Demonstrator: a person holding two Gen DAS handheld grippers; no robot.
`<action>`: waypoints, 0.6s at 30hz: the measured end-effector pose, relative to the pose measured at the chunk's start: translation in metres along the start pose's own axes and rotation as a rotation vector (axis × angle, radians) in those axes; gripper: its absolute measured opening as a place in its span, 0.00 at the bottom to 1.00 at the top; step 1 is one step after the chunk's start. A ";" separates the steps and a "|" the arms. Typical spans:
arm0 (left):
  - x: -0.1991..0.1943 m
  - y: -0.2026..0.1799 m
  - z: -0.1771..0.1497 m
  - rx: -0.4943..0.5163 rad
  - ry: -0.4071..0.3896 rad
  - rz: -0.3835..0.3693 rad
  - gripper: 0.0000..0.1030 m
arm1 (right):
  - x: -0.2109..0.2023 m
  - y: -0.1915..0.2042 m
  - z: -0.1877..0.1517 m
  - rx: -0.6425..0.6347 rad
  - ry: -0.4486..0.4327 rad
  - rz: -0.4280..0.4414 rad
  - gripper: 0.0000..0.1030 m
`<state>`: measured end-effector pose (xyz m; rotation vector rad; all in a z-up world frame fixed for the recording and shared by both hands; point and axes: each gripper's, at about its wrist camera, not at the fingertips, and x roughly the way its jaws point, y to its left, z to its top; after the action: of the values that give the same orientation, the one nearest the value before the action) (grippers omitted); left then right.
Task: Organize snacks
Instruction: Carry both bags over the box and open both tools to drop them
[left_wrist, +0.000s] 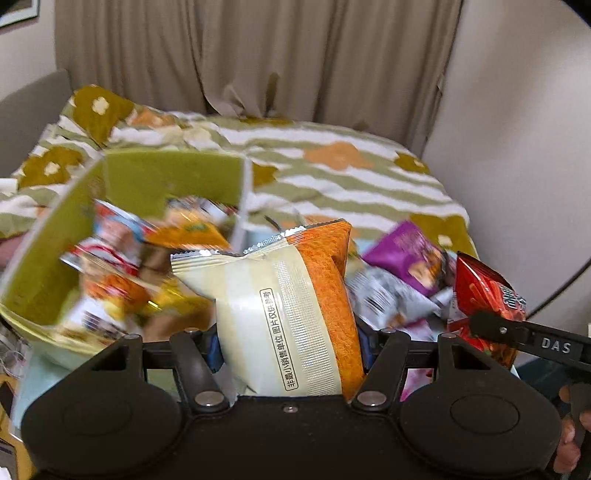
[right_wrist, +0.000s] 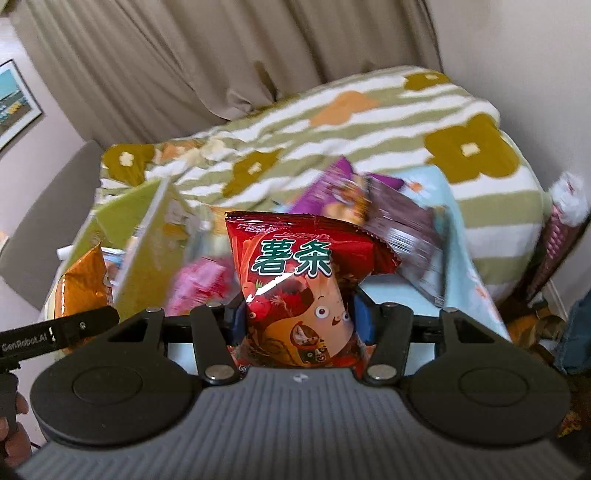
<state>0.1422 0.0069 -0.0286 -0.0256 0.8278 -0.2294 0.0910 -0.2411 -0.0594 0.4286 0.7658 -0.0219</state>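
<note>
I have the left gripper (left_wrist: 291, 339) clamped on an orange-and-cream packet (left_wrist: 291, 306), and the right gripper (right_wrist: 297, 321) clamped on a red fries bag (right_wrist: 295, 280). Both are held above the loose snacks (left_wrist: 406, 266). I should keep both grips firm, carry each over the green box (left_wrist: 173, 177), and lower well inside before releasing.

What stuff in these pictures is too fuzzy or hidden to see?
- Left wrist view: snacks in the green box are motion-blurred; names unreadable.
- Left wrist view: the orange-and-cream packet hides what lies behind it.
- Right wrist view: the red fries bag has its bottom hidden behind the tongs' body.
</note>
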 end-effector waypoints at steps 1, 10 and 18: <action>-0.003 0.008 0.004 -0.002 -0.010 0.007 0.65 | -0.001 0.009 0.002 -0.005 -0.007 0.011 0.68; -0.023 0.093 0.035 -0.019 -0.067 0.059 0.65 | 0.003 0.110 0.019 -0.061 -0.071 0.119 0.68; -0.003 0.167 0.049 -0.004 -0.032 0.092 0.65 | 0.034 0.198 0.025 -0.113 -0.080 0.173 0.68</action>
<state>0.2079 0.1671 -0.0122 0.0049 0.7957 -0.1399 0.1661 -0.0655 0.0063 0.3828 0.6458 0.1646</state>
